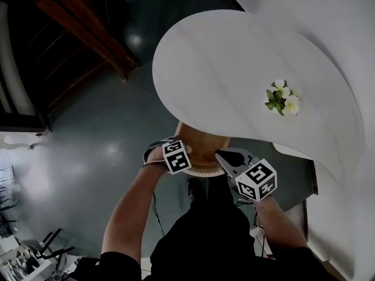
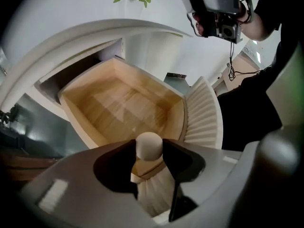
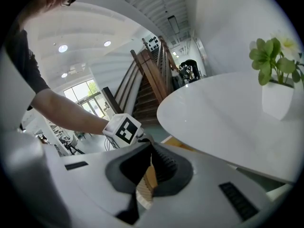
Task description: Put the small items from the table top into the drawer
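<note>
The drawer (image 1: 202, 138) stands pulled out from under the white round table (image 1: 222, 57). Its wooden inside (image 2: 123, 108) shows only bare boards. My left gripper (image 1: 183, 160) is at the ribbed white drawer front (image 2: 202, 115). Its jaws (image 2: 149, 152) stand wide on either side of the round cream knob (image 2: 149, 144), and no squeeze on it shows. My right gripper (image 1: 221, 156) is at the front's right end. Its jaws (image 3: 148, 172) are nearly together, and they seem to pinch the front's ribbed edge (image 3: 142, 191).
A small white pot of flowers (image 1: 282, 98) stands on the table top toward the right. A dark wooden staircase (image 1: 76, 28) rises at the far left over a grey-green floor. The person's legs are just below the drawer.
</note>
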A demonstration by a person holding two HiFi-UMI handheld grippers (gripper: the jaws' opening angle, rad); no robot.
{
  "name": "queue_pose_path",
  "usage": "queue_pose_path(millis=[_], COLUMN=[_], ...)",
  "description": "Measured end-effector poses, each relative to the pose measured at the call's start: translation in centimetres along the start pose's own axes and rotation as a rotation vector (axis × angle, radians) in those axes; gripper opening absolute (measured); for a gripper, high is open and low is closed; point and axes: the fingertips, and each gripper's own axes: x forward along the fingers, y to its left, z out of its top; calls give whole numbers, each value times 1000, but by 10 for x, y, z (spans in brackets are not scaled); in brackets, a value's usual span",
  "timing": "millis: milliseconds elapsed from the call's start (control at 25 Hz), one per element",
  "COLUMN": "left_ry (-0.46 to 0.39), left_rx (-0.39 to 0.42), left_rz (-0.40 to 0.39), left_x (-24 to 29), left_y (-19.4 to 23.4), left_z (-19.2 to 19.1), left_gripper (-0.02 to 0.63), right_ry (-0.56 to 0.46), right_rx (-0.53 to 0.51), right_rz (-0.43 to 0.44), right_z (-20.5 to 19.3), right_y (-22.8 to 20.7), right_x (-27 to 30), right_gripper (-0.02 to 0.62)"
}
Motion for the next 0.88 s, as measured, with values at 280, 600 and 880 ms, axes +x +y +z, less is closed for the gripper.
queue_pose_path(millis=[280, 600, 880], left_ry=[-16, -23, -216], left_rx=[-20, -43, -203], left_rz=[-5, 3, 105], left_x=[-1, -4, -58], left_y=[-3, -6, 2], left_z=[-5, -1, 18], left_gripper=[178, 193, 192], right_ry=[8, 14, 11], right_rx=[6, 0, -58], right_rz=[6, 14, 3], right_z=[-2, 0, 21], right_y=[1, 3, 11], right_x=[1, 0, -14], right_gripper=[12, 12, 12])
